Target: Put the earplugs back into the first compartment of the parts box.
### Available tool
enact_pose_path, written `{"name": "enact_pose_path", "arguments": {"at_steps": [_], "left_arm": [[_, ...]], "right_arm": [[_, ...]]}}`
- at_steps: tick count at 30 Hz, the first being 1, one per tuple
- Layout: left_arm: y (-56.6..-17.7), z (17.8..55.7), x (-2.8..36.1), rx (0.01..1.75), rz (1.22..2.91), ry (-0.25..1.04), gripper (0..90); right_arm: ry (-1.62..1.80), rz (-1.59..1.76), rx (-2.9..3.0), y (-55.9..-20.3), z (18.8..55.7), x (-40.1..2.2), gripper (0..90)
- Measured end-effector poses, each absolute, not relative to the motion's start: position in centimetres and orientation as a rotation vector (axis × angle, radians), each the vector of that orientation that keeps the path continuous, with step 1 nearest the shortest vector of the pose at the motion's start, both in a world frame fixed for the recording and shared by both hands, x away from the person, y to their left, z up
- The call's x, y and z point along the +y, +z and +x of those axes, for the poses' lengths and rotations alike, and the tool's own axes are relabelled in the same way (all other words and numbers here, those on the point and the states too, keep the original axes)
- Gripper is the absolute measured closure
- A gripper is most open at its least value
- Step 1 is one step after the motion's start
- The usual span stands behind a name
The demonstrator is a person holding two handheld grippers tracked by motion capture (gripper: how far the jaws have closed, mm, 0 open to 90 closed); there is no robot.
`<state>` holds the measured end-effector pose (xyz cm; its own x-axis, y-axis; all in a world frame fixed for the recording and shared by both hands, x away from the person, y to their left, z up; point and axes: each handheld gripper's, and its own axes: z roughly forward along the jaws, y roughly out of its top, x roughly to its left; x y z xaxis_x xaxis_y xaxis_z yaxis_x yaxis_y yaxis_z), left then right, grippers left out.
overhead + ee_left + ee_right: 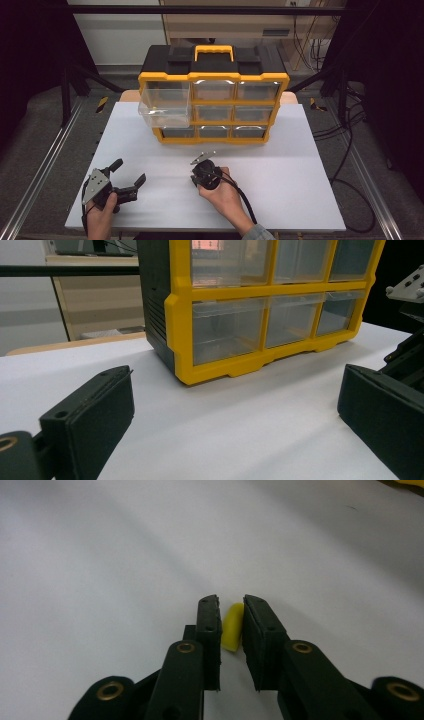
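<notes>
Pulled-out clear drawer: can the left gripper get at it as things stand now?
Probably yes: the left gripper is open and holds nothing, and bare white table lies between it and the pulled-out clear drawer.

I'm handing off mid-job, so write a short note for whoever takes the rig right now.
Right hand-held gripper: jaws nearly shut around a small yellow piece on the white table; firm grip not confirmed.
Left hand-held gripper: open, holding nothing, resting low on the table.
Yellow-and-black drawer organizer: upright at the far side, its top-left clear drawer pulled out.
Done: drawer opened, piece reached.
Left: probably lift the piece and drop it into the open drawer, then close it.
</notes>
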<state>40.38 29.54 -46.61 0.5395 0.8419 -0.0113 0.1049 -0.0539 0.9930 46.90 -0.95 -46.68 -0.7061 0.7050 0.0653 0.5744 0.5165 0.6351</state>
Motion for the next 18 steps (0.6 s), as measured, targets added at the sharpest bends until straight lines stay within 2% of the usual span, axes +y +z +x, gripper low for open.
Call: {"name": "enact_pose_path", "arguments": {"at_steps": [7,18], "left_arm": [[-46.6,40.3,29.5,0.845,1.521,0.735,1.2],[-46.6,40.3,29.6,0.845,1.519,0.737,1.2]], "right_arm": [[0.964,1.046,2.571,-46.7,47.1,-1.2,83.7],[1.160,1.030,2.464,-45.2,46.9,-3.6,84.4]]}}
